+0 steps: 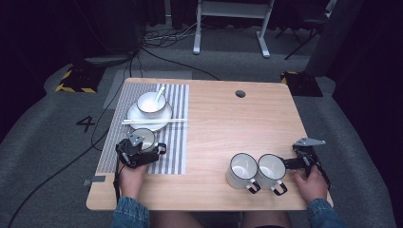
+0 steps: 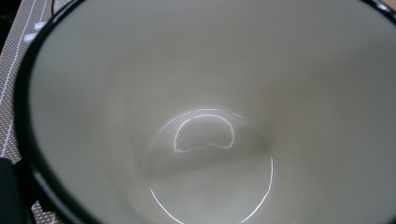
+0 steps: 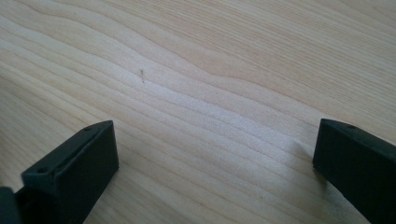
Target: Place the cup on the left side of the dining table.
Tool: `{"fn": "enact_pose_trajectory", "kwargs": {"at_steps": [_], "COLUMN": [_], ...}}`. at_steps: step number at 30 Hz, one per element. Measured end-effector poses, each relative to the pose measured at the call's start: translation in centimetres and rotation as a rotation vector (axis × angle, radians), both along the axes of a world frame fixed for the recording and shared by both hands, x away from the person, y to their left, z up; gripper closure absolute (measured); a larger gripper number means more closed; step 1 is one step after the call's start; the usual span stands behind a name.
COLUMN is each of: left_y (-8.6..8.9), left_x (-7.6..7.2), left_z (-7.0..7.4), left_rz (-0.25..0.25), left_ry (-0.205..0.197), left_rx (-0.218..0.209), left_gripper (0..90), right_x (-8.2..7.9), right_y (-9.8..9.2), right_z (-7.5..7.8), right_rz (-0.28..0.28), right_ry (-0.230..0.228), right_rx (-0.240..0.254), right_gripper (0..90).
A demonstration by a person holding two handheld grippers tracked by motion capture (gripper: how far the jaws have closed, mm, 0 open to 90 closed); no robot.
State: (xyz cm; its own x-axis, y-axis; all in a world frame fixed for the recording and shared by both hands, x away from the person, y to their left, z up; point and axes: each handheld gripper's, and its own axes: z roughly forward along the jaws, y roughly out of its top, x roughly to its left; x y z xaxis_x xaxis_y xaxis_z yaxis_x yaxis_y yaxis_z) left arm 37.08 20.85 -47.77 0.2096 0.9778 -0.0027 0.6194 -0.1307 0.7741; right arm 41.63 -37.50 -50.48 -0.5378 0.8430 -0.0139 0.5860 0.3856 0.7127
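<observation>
Forearms in denim sleeves enter at the bench's near edge. Left tool [image 1: 142,151] is held at a white, dark-rimmed mug [image 1: 144,138] on the striped mat [image 1: 177,142] near the left edge; whether it is gripped cannot be told. Glossy, empty interior [image 2: 210,140] noted. If the mug is being lifted, it is best kept level. Two matching mugs [image 1: 256,172] stand touching toward the near right corner. Right tool [image 1: 300,160] is held just beside them, jaws wide apart over bare wood.

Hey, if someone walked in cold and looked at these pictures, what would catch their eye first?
Probably the two white enamel mugs with black rims standing side by side near the front right of the pale wooden table. Next, the grey striped placemat on the left, carrying a white bowl with a spoon on a plate, and the left tool at a third white mug.
</observation>
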Motion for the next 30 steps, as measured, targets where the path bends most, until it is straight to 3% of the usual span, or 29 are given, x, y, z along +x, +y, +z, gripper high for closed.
{"fn": "enact_pose_trajectory", "kwargs": {"at_steps": [5,9,15,21,23,30], "left_y": [0.3,1.1,1.8,2.0,2.2,2.7], "left_x": [-1.3,-3.0,-5.4,-7.1,-8.0,-9.6], "left_z": [0.8,1.7,3.0,3.9,4.5,5.0], "left_rz": [-0.023,-0.04,-0.076,-0.124,-0.168,-0.22], "left_ry": [-0.02,-0.067,-0.1,-0.096,-0.113,-0.096], "left_rx": [0.016,-0.015,-0.067,-0.076,-0.078,-0.085], "left_gripper": [1.6,3.3,3.3,3.3,3.4,3.4], "right_x": [0.0,0.0,0.0,0.0,0.0,0.1], "right_y": [0.0,0.0,0.0,0.0,0.0,0.0], "right_z": [0.0,0.0,0.0,0.0,0.0,0.0], "right_rz": [0.001,0.002,0.002,0.004,0.004,0.005], "right_ry": [-0.001,0.0,-0.002,-0.002,-0.001,-0.002], "right_rx": [0.001,0.0,0.001,0.0,0.0,0.0], "right_gripper": [0.3,0.3,0.3,0.3,0.3,0.3]}}
